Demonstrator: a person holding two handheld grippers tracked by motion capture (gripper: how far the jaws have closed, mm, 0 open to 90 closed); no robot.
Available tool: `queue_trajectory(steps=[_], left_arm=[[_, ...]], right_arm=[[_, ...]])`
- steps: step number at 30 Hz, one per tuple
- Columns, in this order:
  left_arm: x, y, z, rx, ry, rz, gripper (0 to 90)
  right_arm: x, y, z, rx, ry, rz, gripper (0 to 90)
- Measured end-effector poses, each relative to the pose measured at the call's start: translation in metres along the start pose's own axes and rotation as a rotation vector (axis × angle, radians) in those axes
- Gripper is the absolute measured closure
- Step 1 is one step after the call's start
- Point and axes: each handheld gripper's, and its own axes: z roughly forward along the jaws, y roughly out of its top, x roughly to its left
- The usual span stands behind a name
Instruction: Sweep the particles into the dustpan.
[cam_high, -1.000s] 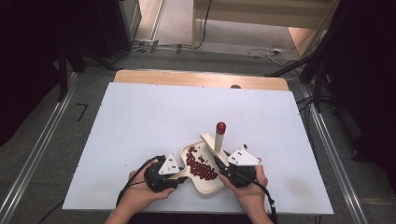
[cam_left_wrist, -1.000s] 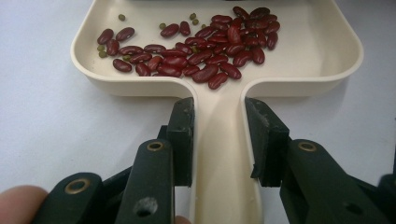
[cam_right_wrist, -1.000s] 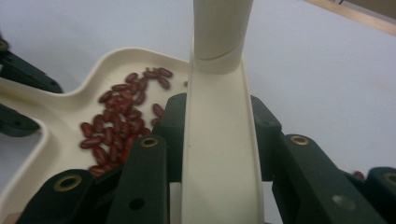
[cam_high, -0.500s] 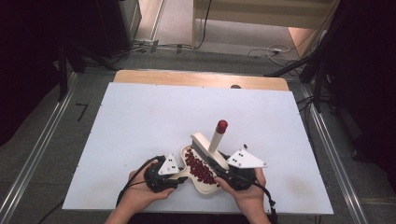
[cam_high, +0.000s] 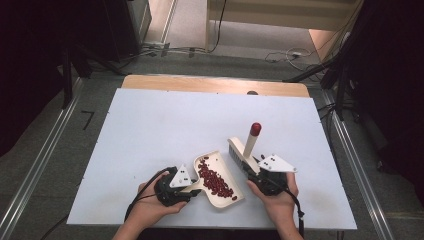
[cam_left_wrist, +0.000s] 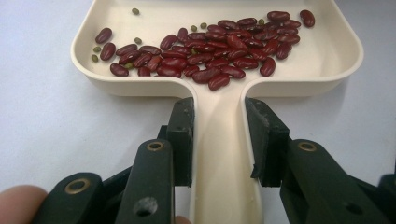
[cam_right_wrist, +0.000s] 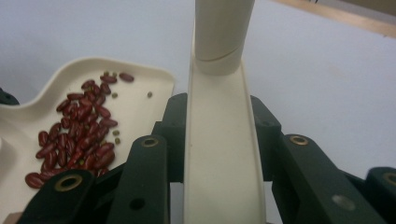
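Hiding brush (cam_right_wrist: 219, 140) bristles: right gripper (cam_right_wrist: 219, 116) fingers.

Lab-style recording space, white work table (cam_high: 165, 125) with a wooden far edge, set on grey carpet, aluminium rails (cam_high: 47, 150) along both sides of the table, loose cables (cam_high: 285, 56) across the floor, black stands (cam_high: 65, 75), dark curtained surroundings

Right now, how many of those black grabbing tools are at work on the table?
2. The left tool clamps the handle of the dustpan with the beans; the right tool, just beside it, grips the brush.
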Motion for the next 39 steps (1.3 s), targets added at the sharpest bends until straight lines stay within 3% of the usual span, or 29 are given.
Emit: queue_trajectory(steps=[5,9,12,14,19,24,28,33,36,39], left_arm=[[0.0,0.0,0.001,0.001,-0.002,0.0,65.5],[-0.001,0.0,0.001,-0.002,-0.001,-0.002,65.5],[-0.001,0.0,0.001,-0.004,0.002,-0.001,65.6],[-0.001,0.0,0.001,-0.006,0.001,0.002,65.6],[0.0,-0.002,0.001,-0.013,-0.004,-0.003,65.6],[0.0,-0.002,0.001,-0.015,-0.004,-0.004,65.6],[-0.001,-0.002,0.002,-0.015,-0.005,-0.009,65.6],[-0.001,-0.002,0.001,-0.014,-0.004,-0.007,65.6],[0.0,-0.002,0.001,-0.013,-0.005,-0.005,65.6],[-0.001,-0.002,0.002,-0.014,-0.005,-0.007,65.6]], right_arm=[[0.027,0.003,0.006,0.003,0.044,-0.05,64.7],[0.046,0.002,0.009,-0.007,0.05,-0.112,64.6],[0.052,0.004,0.006,-0.029,0.063,-0.116,64.7],[0.057,0.005,0.003,-0.038,0.081,-0.093,64.7],[0.07,0.007,0.001,-0.035,0.114,-0.118,64.8],[0.063,0.014,-0.009,-0.063,0.121,-0.09,64.8],[0.044,0.017,-0.015,-0.08,0.078,-0.05,64.8],[0.022,0.009,-0.01,-0.063,-0.018,-0.033,64.7],[0.014,0.003,-0.003,-0.038,-0.037,-0.017,64.8],[0.015,-0.002,0.003,-0.028,-0.013,-0.009,64.8]])
